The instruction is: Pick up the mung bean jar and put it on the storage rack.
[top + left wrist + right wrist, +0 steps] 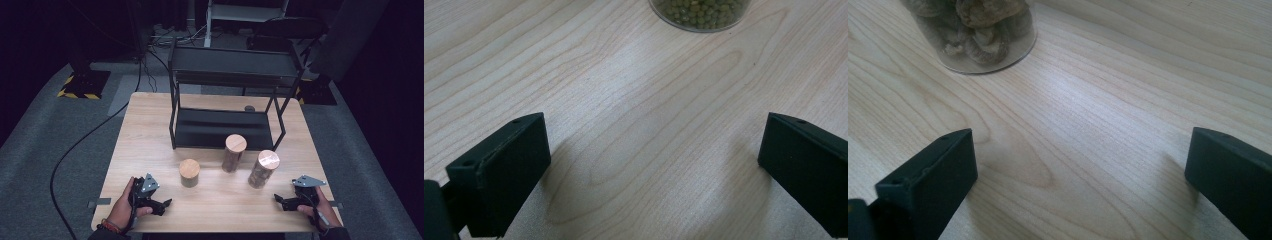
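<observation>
Three clear jars with wooden lids stand on the wooden table (150, 130). The short jar (189, 172) holds green beans (698, 12). A tall jar (234, 152) stands in the middle, just in front of the shelf. Another tall jar (263, 168), at the right, holds brown dried pieces (979, 30). My left gripper (165, 206) rests low near the front edge, left of and nearer than the short jar; its jaws are open with bare wood between them (654, 150). My right gripper (279, 201) sits right of and nearer than the right jar, open and holding nothing (1080, 155).
A black two-tier metal rack (230, 75) stands at the back of the table, its lower shelf (220, 127) right behind the jars. Grey carpet surrounds the table, with a black cable (75, 150) trailing on the left.
</observation>
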Demonstrator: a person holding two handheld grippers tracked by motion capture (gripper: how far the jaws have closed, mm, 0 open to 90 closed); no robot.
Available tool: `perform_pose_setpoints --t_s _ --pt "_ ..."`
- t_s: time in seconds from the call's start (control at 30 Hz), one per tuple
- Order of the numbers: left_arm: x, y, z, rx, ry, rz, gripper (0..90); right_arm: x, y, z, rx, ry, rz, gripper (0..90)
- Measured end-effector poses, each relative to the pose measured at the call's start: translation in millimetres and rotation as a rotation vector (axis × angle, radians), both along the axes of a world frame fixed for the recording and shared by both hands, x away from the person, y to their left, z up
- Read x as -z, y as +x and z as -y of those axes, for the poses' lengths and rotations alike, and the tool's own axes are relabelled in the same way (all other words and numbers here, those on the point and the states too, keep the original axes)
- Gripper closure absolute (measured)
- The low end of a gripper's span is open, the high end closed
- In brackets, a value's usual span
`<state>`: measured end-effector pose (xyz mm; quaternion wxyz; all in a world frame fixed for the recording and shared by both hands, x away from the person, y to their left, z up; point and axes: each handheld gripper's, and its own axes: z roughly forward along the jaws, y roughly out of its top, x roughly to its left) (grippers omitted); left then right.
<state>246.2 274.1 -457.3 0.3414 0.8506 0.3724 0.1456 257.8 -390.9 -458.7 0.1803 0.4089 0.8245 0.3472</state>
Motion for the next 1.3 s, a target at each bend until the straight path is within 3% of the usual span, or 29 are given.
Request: perform_pose_setpoints --t_s 0.53,0.9,1.3 --pt "-0.2 -1.3 0.6 -0.007 0.001 0.0 0.2 -0.2 0.2 -0.4 0.005 0.001 -0.002 0.0" --pt "-7.0 -4.0 7.8 -0.029 0.021 -0.02 1.8 -0.1 0.2 -0.4 0.005 0.001 -0.002 0.0" --pt "-9.9 -7.5 13.0 -0.01 0.034 -0.014 2.0 -0.1 0.2 -0.4 0.005 0.0 -0.002 0.0"
